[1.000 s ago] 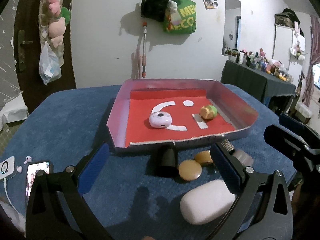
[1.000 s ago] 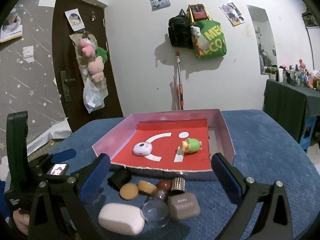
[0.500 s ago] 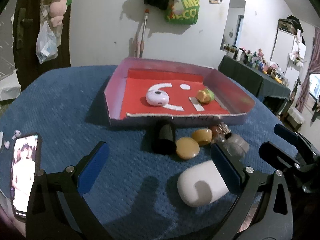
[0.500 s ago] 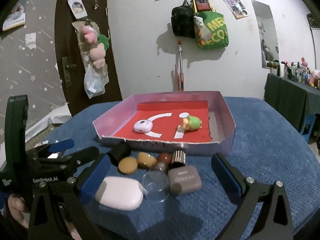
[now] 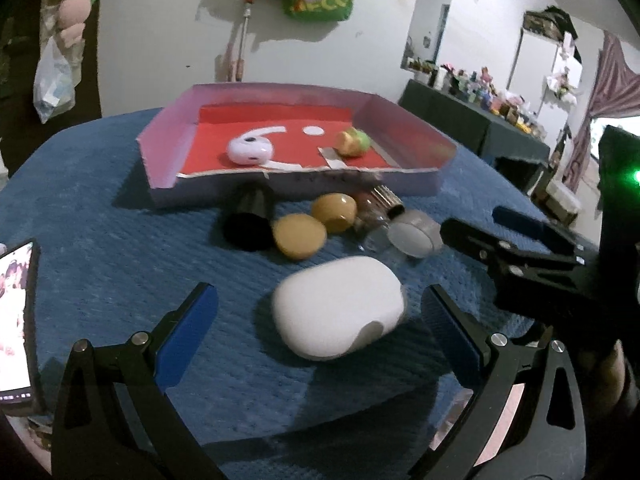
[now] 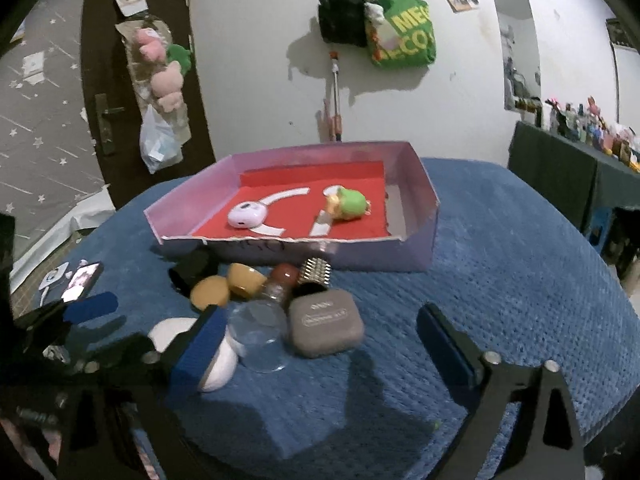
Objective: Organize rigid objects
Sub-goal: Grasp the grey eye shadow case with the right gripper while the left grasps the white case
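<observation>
A pink tray [image 5: 288, 190] [image 6: 360, 256] with a red floor holds a lilac case [image 5: 249, 150] [image 6: 246, 215] and a green-and-yellow toy [image 5: 353, 142] [image 6: 347, 204]. In front of it lie a black cone [image 5: 249, 216], two tan discs [image 5: 299, 236] [image 6: 209, 295], a clear bulb [image 6: 260, 330], a grey case [image 6: 325, 327] and a white case [image 5: 340, 314] [image 6: 218, 364]. My left gripper [image 5: 318, 334] is open, its fingers on either side of the white case. My right gripper [image 6: 320, 344] is open around the bulb and grey case.
A phone [image 5: 16, 320] [image 6: 82, 280] lies on the blue table cover [image 5: 120, 248] at the left. A dark side table with bottles [image 5: 472, 120] stands at the right. The table's front edge is close below both grippers.
Both grippers have moved forward and down toward the loose objects. The white case now lies between my left fingers; the bulb and grey case lie between my right fingers.
</observation>
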`<state>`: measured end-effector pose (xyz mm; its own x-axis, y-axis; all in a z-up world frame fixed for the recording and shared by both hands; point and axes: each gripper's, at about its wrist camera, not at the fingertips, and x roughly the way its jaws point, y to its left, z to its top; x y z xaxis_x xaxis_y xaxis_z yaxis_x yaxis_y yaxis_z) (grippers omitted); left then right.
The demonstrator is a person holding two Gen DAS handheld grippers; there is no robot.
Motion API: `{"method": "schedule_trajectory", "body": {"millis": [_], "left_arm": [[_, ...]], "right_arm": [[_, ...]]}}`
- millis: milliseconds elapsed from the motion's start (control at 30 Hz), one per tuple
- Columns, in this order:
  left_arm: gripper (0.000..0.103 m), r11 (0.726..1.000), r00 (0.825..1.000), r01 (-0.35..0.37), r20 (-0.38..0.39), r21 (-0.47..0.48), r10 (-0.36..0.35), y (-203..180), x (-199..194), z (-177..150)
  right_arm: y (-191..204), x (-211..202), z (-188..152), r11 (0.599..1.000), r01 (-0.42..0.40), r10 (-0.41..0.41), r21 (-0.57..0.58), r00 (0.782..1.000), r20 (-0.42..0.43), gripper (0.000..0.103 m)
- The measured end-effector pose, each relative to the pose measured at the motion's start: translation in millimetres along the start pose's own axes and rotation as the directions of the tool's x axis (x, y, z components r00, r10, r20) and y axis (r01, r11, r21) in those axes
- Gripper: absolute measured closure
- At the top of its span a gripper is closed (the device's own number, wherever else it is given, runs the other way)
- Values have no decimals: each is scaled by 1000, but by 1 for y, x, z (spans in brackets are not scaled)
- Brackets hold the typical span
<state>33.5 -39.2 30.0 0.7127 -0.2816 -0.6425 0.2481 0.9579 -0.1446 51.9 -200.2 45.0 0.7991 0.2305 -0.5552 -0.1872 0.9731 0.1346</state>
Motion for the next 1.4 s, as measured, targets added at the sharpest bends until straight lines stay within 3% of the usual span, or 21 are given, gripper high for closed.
{"method": "schedule_trajectory", "body": {"millis": [167,400,567,800,900,933,1000,1400], "left_arm": [[0,1000,1000,8,-28,2,-8,-10,13,-3],[0,997,996,-73,-43,18,74,-11,28,-11],[0,997,996,-78,-37,-8,78,-2,27,-11],[2,996,996,-82,-26,16,83,-4,29,-12],[17,997,997,-70,-17,22,71,-6,28,-11],[20,997,998,-69,-13,27,69,-8,27,-11],[20,996,997,-82,-6,41,82,-11,27,-12],[20,998,997,-66,37,13,65,-2,13,-7]], "right_arm": [[-13,5,-2,997,70,-70,-16,997,-31,8],[-20,19,-10,996,68,-73,-51,992,-100,8],[-14,34,-12,994,69,-79,-81,989,-127,10],[-6,51,-7,993,54,-69,-105,987,-143,23],[-7,54,-8,994,45,-59,-100,988,-145,27],[-5,53,-7,993,43,-58,-107,988,-144,31],[-3,52,-7,992,36,-53,-118,989,-140,50],[-12,34,-2,999,23,-28,-49,994,-107,50]]}}
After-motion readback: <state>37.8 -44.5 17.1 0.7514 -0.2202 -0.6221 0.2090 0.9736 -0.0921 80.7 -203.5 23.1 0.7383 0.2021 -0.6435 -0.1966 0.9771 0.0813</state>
